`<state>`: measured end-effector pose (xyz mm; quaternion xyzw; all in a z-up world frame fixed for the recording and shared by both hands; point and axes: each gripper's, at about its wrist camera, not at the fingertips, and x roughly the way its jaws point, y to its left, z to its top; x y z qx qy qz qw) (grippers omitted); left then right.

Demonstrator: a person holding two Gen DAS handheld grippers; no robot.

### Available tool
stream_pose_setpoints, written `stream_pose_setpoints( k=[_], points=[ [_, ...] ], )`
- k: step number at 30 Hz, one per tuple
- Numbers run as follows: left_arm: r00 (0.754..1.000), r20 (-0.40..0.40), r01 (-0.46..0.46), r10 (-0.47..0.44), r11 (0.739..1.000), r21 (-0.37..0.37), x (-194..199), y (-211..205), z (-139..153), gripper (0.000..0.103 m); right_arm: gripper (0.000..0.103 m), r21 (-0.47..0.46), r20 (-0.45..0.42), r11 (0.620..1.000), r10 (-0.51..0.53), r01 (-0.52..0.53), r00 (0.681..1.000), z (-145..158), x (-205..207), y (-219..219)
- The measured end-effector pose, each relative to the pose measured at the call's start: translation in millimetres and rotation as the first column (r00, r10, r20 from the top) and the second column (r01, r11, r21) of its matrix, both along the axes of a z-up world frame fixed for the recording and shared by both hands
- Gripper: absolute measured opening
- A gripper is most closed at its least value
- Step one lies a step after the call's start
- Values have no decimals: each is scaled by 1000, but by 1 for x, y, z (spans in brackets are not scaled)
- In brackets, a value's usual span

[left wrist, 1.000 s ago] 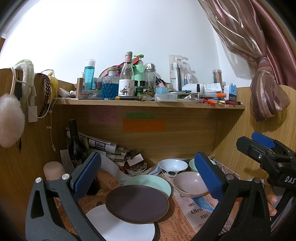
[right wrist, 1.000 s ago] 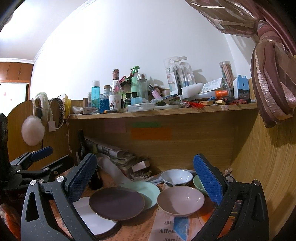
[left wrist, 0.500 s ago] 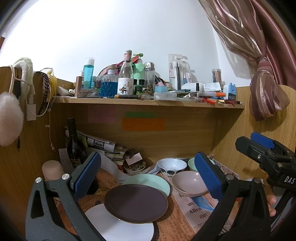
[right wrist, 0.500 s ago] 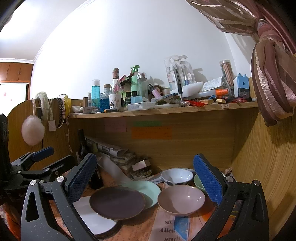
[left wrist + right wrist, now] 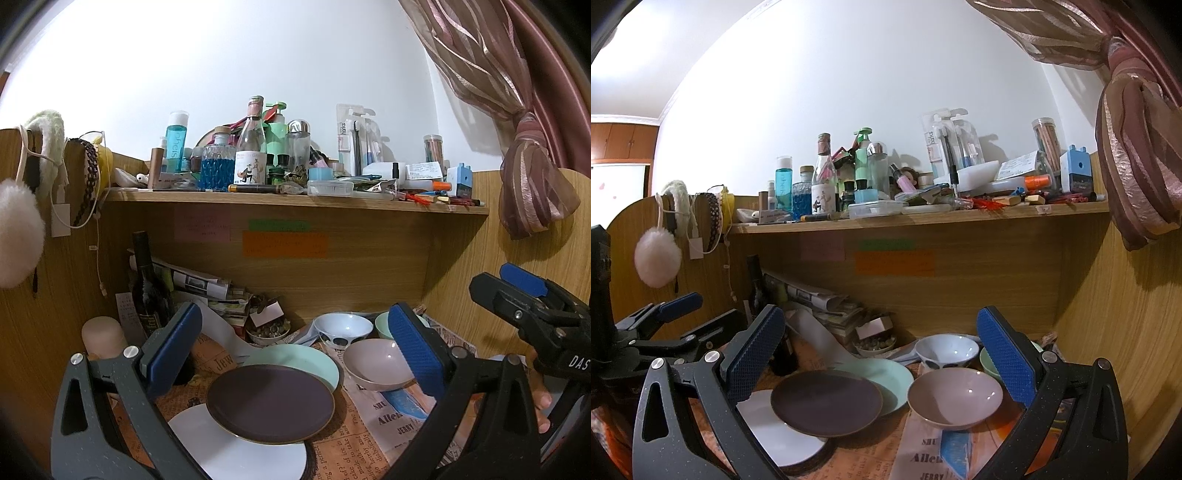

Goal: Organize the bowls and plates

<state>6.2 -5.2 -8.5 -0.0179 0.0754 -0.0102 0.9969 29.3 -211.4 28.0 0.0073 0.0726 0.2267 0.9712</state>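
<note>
On the newspaper-covered desk a dark brown plate (image 5: 270, 402) (image 5: 826, 402) lies partly over a white plate (image 5: 236, 448) (image 5: 775, 432) and a mint green plate (image 5: 295, 362) (image 5: 882, 373). To their right sits a pink bowl (image 5: 376, 363) (image 5: 955, 397), and behind it a white bowl with dark spots (image 5: 343, 326) (image 5: 945, 350) and a green bowl (image 5: 384, 325) (image 5: 988, 363). My left gripper (image 5: 295, 345) hangs open above the plates with nothing in it. My right gripper (image 5: 881, 350) is open and empty, over the plates and the pink bowl.
A dark wine bottle (image 5: 147, 291), stacked newspapers (image 5: 207, 288) and a small dish of bits (image 5: 267, 330) crowd the back left. A shelf (image 5: 295, 201) full of bottles runs overhead. Wooden walls close both sides. A pink curtain (image 5: 532, 177) hangs at right.
Both views have shifted very slightly; the dishes lie where they were and both grippers stay open.
</note>
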Motion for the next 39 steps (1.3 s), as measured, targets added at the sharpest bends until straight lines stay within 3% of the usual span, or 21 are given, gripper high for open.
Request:
stream_pose_setpoints(
  k=[14,20,26,33,36,39],
  points=[
    [999,-34,-6,6,1000,-7,11,10,-4,103,103,-5,-15,1000,-3,3,1000,-4,7,7],
    [996,-90,-30,30,1000,-2,24,23,-12,103,103,-10,-38,1000,-7,6,999,-15,17,10],
    [985,-158,-63,63,998,4,40,49,-31,103,103,-47,-116,998,26,-32,993,-37,38,24],
    [951,-293,-106,96,994,-18,73,91,-64,102,102,-95,-270,992,52,-81,961,-75,74,46],
    [932,-349,-117,95,992,-43,88,110,-79,100,91,-119,-325,988,54,-98,944,-92,86,55],
    [907,-410,-125,93,991,-52,102,125,-93,88,84,-139,-382,983,59,-120,922,-107,100,64]
  ],
)
